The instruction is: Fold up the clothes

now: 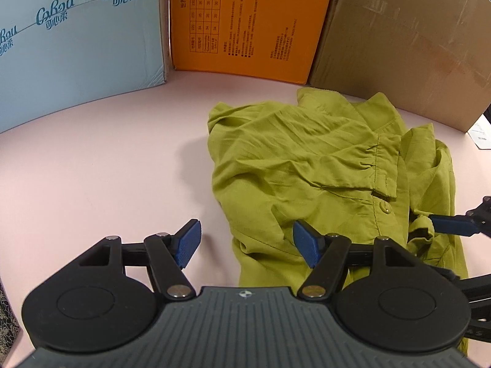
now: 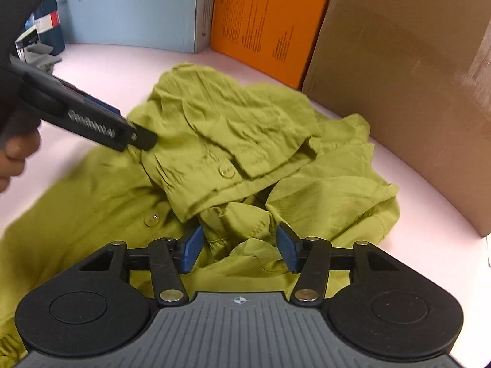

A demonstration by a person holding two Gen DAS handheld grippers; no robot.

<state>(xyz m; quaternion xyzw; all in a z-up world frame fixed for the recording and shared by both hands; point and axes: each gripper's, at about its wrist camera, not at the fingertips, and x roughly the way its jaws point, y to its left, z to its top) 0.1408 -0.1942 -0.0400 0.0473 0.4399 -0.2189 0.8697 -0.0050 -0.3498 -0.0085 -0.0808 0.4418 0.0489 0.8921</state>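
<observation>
An olive-green buttoned shirt point(image 1: 307, 165) lies crumpled on the pink table point(image 1: 107, 168), one cuffed sleeve folded across its front. My left gripper point(image 1: 247, 245) is open at the shirt's left edge, with one pad over the cloth and the other over bare table. In the right wrist view the same gripper point(image 2: 135, 132) comes in from the left, held by a hand point(image 2: 15, 153), its tip touching the shirt point(image 2: 245, 122). My right gripper point(image 2: 240, 250) is open low over rumpled folds near a cuff. One of its blue fingers point(image 1: 454, 224) shows at the shirt's right side.
Three boxes wall the far side of the table: a light-blue one point(image 1: 76, 46), an orange printed one point(image 1: 245, 21) and a brown cardboard one point(image 1: 399, 40). Grey cloth and other items point(image 2: 43, 52) sit at the far left. Bare table lies left of the shirt.
</observation>
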